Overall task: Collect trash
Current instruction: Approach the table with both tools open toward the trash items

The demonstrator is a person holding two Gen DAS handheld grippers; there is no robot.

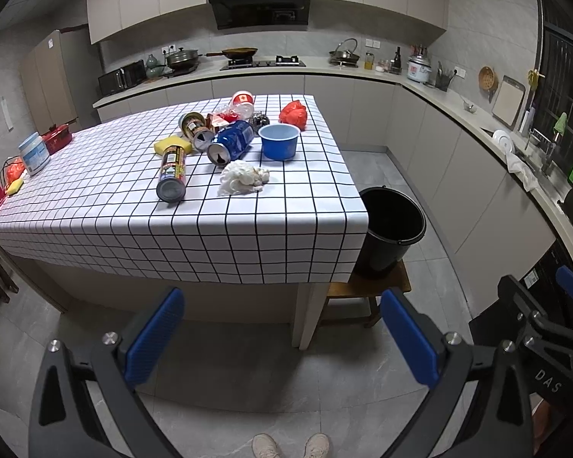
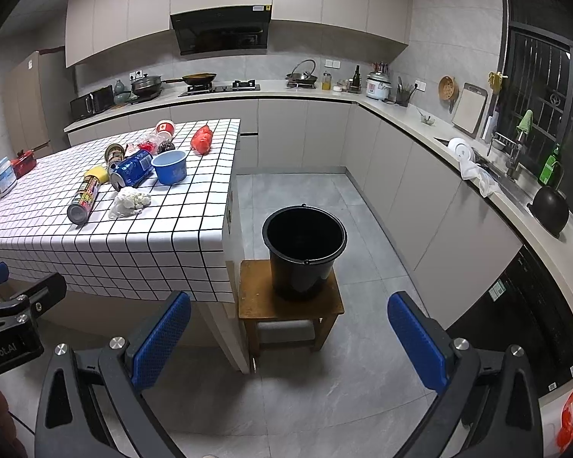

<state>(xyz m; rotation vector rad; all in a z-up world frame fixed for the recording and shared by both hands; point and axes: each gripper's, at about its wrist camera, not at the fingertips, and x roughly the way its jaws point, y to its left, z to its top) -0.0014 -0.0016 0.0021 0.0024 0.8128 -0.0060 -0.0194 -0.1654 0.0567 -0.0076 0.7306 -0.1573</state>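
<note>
Left gripper [image 1: 282, 336] wide open, holds nothing; right gripper [image 2: 288, 337] wide open, holds nothing. Both well short of table [image 1: 107, 206].
Trash mid-table, far side: tissue wad [image 1: 243, 177] nearest, soft, light, pinch top. Cans [image 1: 231, 141] light, round, likely slippery, grip across body.
Bucket [image 2: 305, 246] on stool [image 2: 256, 301], right of table.

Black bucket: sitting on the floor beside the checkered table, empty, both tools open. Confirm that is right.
Not quite. The black bucket stands on a small wooden stool, not the floor; the right wrist view shows it. It is beside the checkered table, looks empty, and the left tool and right tool are open.
</note>
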